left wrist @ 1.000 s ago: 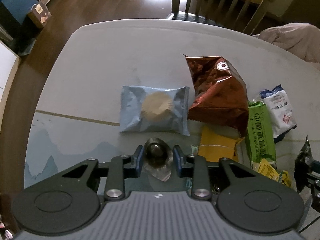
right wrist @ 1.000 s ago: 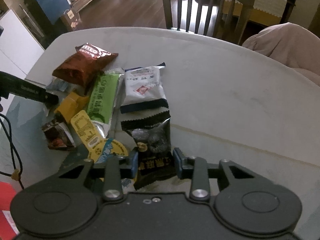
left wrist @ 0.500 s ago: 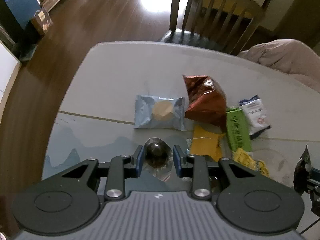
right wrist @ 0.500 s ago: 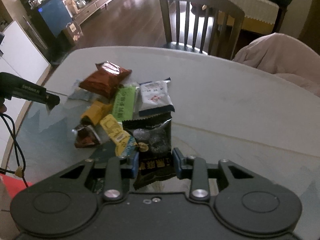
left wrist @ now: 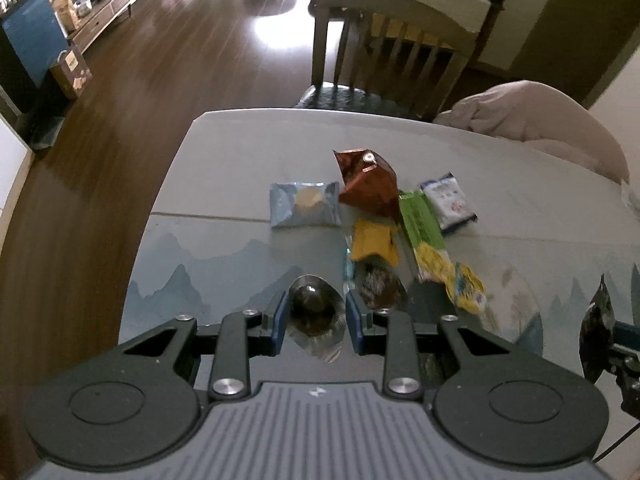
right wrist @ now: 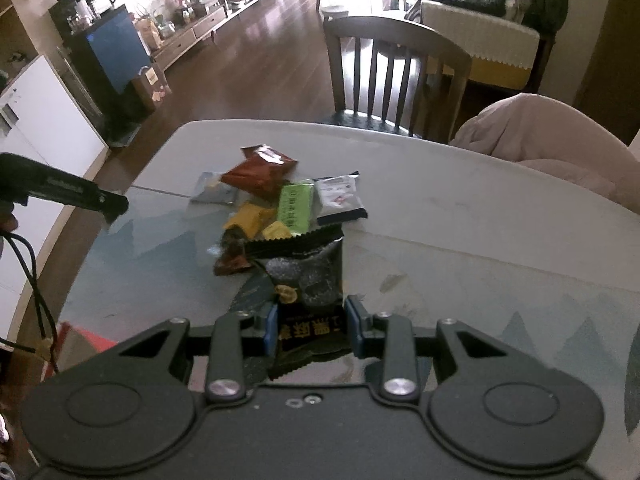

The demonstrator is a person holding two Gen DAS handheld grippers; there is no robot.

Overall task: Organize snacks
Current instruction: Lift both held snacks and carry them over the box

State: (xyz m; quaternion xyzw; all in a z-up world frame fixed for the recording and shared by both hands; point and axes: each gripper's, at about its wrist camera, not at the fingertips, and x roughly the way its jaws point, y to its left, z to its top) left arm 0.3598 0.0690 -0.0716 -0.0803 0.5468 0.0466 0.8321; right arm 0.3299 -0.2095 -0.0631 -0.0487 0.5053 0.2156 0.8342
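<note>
My left gripper (left wrist: 316,317) is shut on a small dark egg-shaped snack in clear wrap (left wrist: 314,312), held above the table. My right gripper (right wrist: 310,328) is shut on a black snack packet (right wrist: 308,284), also lifted; that packet shows at the right edge of the left wrist view (left wrist: 598,320). On the table lies a pile of snacks: a blue-grey cookie pack (left wrist: 304,204), a red-brown bag (left wrist: 368,184), a green pack (left wrist: 420,216), a white pack (left wrist: 450,200), a yellow pack (left wrist: 374,240) and a dark wrapped piece (left wrist: 378,286). The left gripper shows as a dark arm in the right wrist view (right wrist: 68,192).
The grey table (left wrist: 248,152) has a mountain-pattern mat (left wrist: 200,264) on its near half. A wooden chair (left wrist: 392,52) stands at the far edge, and a pink cushion (left wrist: 532,120) lies at the far right. A wooden floor lies to the left.
Both grippers have risen and pulled back from the table with their snacks still held; the snack pile now looks smaller and farther away.
</note>
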